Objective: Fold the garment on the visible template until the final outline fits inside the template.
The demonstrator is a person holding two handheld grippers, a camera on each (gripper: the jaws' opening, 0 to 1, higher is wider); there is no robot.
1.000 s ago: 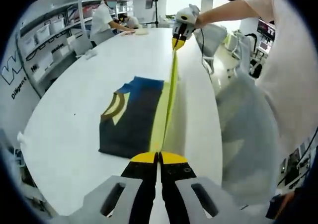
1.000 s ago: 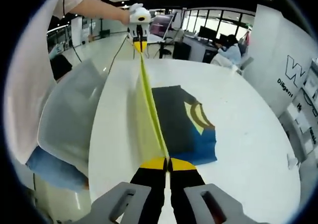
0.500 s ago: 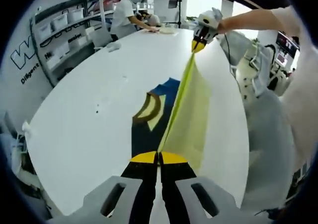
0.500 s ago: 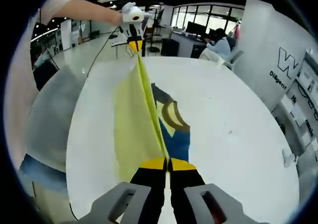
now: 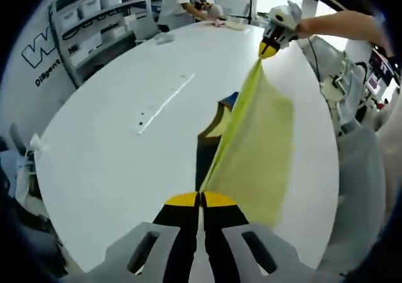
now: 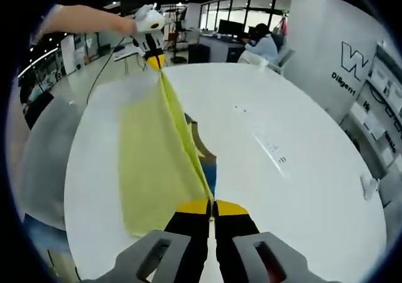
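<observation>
On the white wall [image 5: 38,57] I can read a large "W" and below it the start of a word, "Dilgent"; in the right gripper view the same wall [image 6: 352,63] shows "W" over "Dilgent" too, and the rest is cut off. The small print on the table is too fine for me to read.

My left gripper [image 5: 200,199] has its yellow-tipped jaws pressed together on one end of the garment [image 5: 254,151], right at the tips. My right gripper [image 6: 212,206] is likewise closed on the other end of the garment. Each gripper shows in the other's view: the right gripper [image 5: 269,47] at the far end of the stretched edge, the left gripper [image 6: 154,58] the same way.

The garment's yellow side hangs as a sheet from the taut edge between the two grippers, lifted above the table [image 5: 113,151]. Its dark blue part with a yellow curved band [image 5: 217,123] lies on the table near the edge where I stand. A person [image 5: 179,4] works at the table's far edge.
</observation>
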